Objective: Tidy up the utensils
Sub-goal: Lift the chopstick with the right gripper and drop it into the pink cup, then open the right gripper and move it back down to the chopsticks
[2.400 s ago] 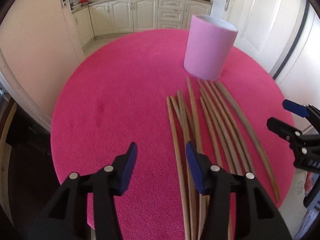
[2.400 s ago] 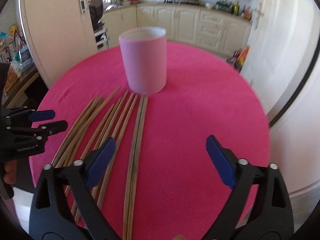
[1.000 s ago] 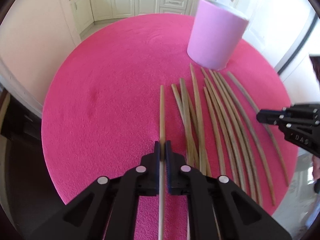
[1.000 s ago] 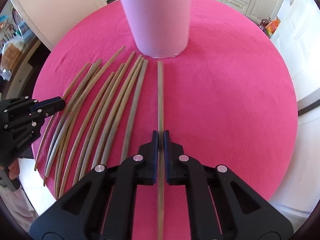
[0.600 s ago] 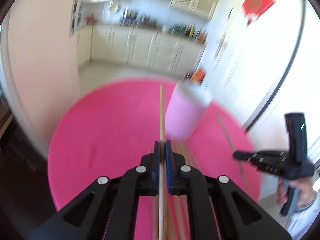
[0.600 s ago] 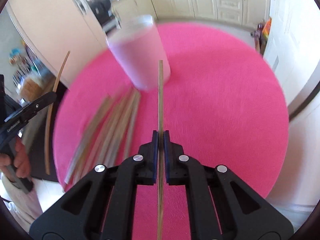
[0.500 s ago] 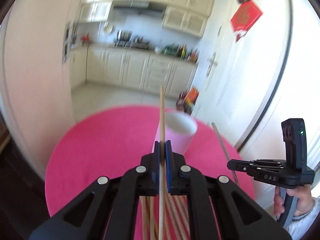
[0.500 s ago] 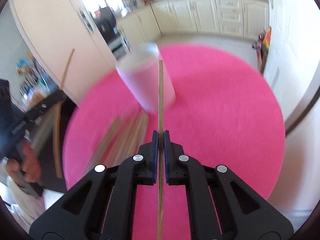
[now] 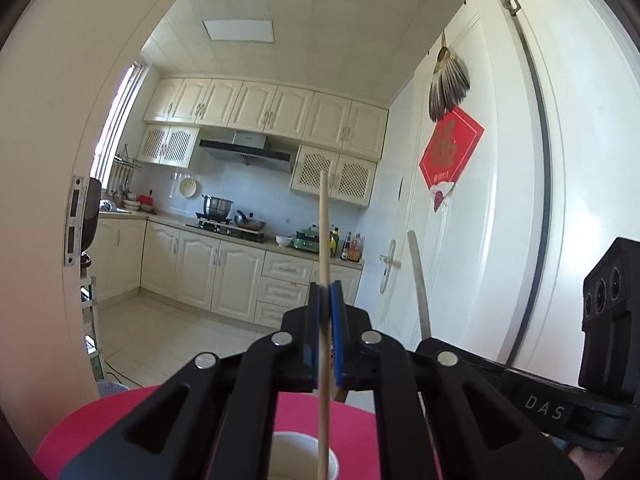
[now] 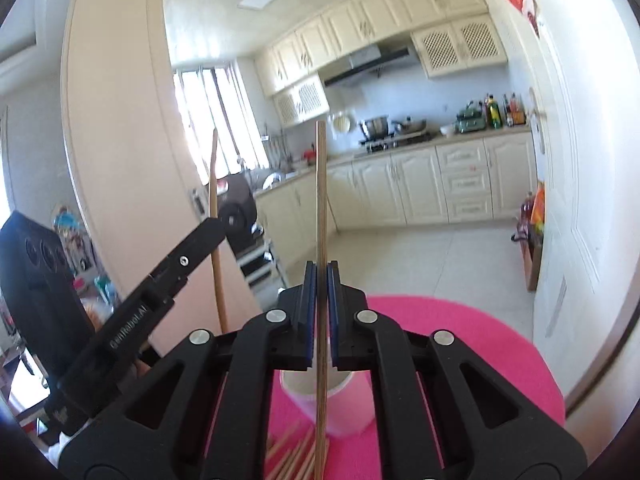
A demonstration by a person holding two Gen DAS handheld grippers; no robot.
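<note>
My left gripper (image 9: pixel 325 300) is shut on a wooden chopstick (image 9: pixel 323 248) and holds it upright; the stick's lower end hangs over the open mouth of the pink cup (image 9: pixel 296 456). My right gripper (image 10: pixel 320 280) is shut on another upright chopstick (image 10: pixel 321 200), above the cup (image 10: pixel 340 412). Each gripper shows in the other's view: the right one (image 9: pixel 532 396) with its stick (image 9: pixel 418 280), the left one (image 10: pixel 160 280) with its stick (image 10: pixel 216 240). Several more chopsticks (image 10: pixel 292 456) lie on the table in front of the cup.
The round table has a pink cloth (image 10: pixel 480 360). Behind it are white kitchen cabinets (image 9: pixel 224 276), a counter with pots and bottles (image 10: pixel 440 128), and a white door (image 9: pixel 500 240) on the right. A cream wall panel (image 10: pixel 120 160) stands at the left.
Both grippers closed on a chopstick each, lifted them off the table and tilted them upright over the pink cup. The views swung up from the tabletop to the kitchen.
</note>
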